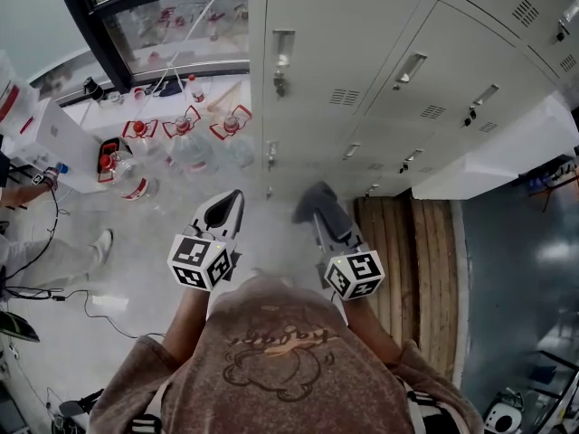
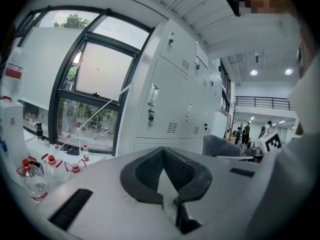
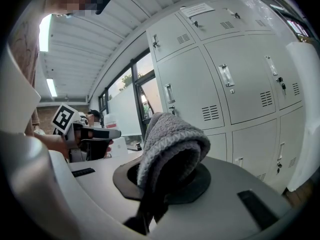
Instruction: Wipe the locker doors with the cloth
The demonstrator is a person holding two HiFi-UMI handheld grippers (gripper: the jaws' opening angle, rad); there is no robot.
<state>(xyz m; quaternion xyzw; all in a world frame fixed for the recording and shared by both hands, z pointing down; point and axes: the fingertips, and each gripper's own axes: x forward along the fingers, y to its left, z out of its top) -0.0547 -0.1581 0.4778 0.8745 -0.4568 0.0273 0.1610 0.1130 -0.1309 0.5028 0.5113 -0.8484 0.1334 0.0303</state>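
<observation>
Closest to the body, a folded grey cloth (image 3: 172, 139) is pinched between the jaws of the right gripper (image 3: 167, 176) and held clear of the lockers. Beside it, the left gripper (image 2: 162, 171) is pressed together on nothing. Ahead, the pale locker doors (image 3: 192, 91) are not yet touched; the cloth's flat fold is best laid squarely on a panel and drawn in overlapping strokes, with the latch handles (image 3: 226, 76) skirted
</observation>
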